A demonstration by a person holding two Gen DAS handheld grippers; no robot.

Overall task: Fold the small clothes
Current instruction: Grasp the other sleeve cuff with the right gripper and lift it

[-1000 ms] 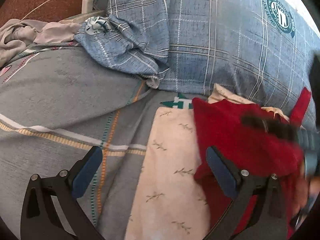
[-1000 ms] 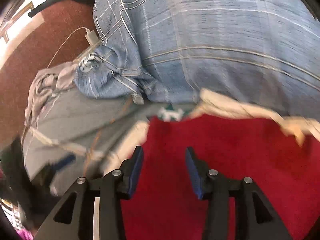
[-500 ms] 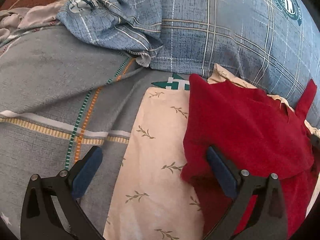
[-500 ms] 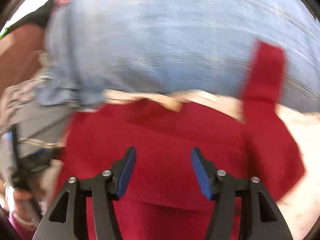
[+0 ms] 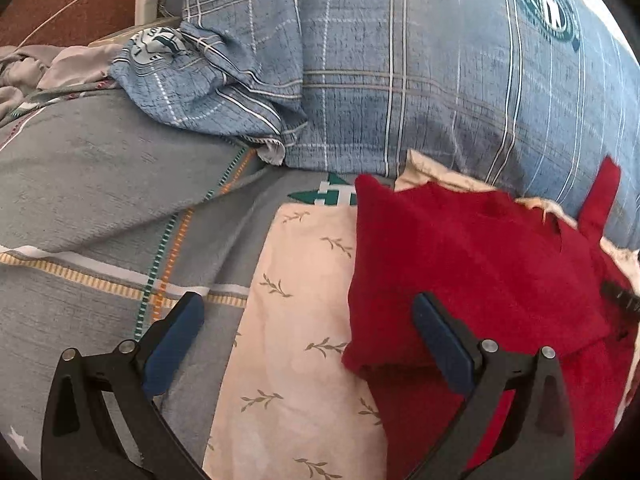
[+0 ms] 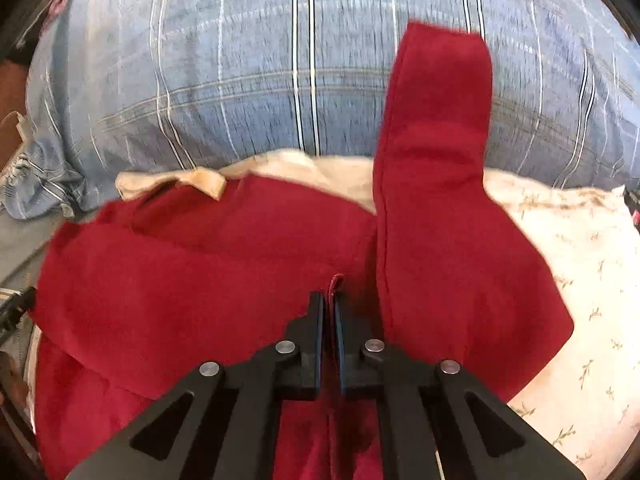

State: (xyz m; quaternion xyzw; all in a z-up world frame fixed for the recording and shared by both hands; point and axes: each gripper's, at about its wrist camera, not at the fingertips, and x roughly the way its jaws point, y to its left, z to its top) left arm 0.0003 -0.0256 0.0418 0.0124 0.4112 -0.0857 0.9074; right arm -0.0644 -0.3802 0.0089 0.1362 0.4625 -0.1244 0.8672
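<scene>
On cream pillowcase (image 6: 580,280), right claw (image 6: 329,312) now pinching red garment (image 6: 200,272)

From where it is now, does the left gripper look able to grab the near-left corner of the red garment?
Probably yes. The left gripper is open, and the corner of the red garment lies on the cream leaf-print cloth between its fingers, nothing covering it.

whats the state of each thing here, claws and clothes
left claw: open, holding nothing
right claw: shut on a fold of the red garment
red garment: partly folded, one sleeve sticking up
floral cloth: spread flat under the garment
pillow: propped behind, corner crumpled
charger: cable attached
</scene>
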